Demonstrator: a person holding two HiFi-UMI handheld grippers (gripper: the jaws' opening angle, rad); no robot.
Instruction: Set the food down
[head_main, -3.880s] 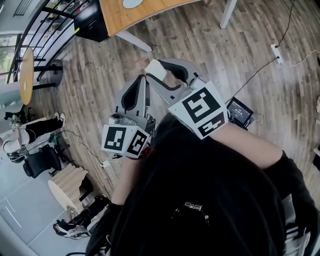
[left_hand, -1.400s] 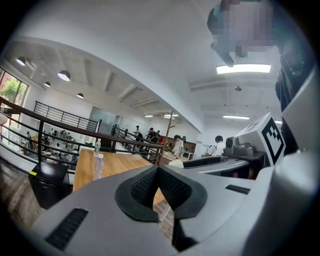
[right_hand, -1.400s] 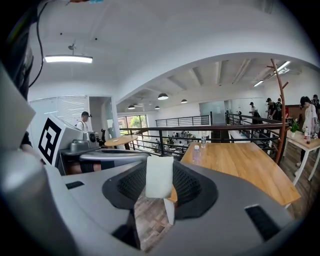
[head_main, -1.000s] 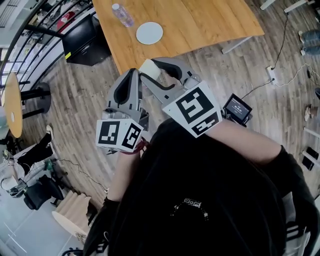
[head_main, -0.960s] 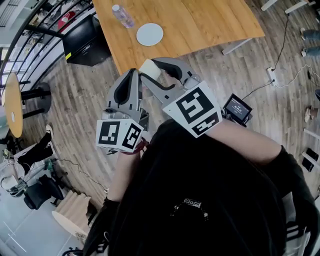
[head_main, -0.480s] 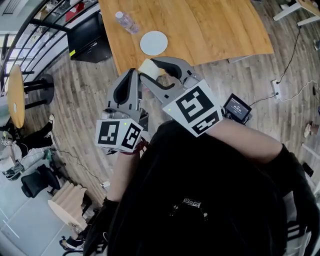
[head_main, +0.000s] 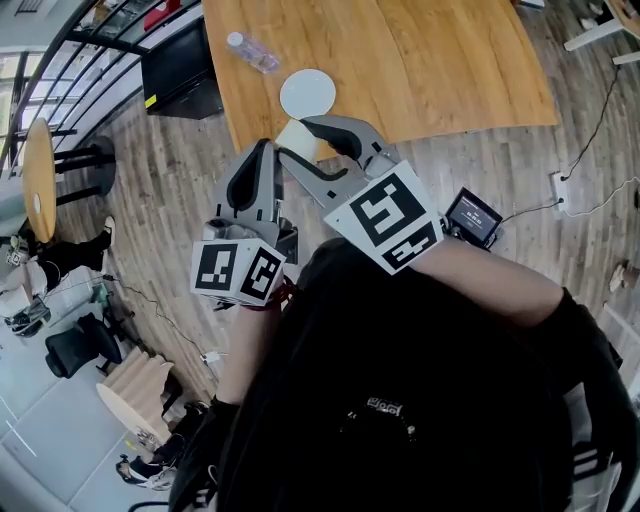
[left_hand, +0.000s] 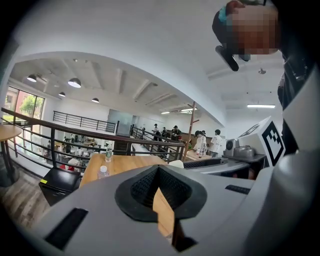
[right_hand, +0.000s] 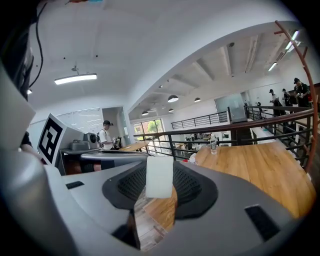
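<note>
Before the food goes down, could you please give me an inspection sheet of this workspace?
Surface: wooden table, mostly bare.
Job's things: pale food block between the right gripper's jaws; white plate on the table, empty.
Clutter: water bottle on the table beyond the plate.
Grippers: right gripper shut on the food block; left gripper shut, nothing in it.
Cables: power strip with cables on the floor.
Surroundings: railing, round table, small screen.
</note>
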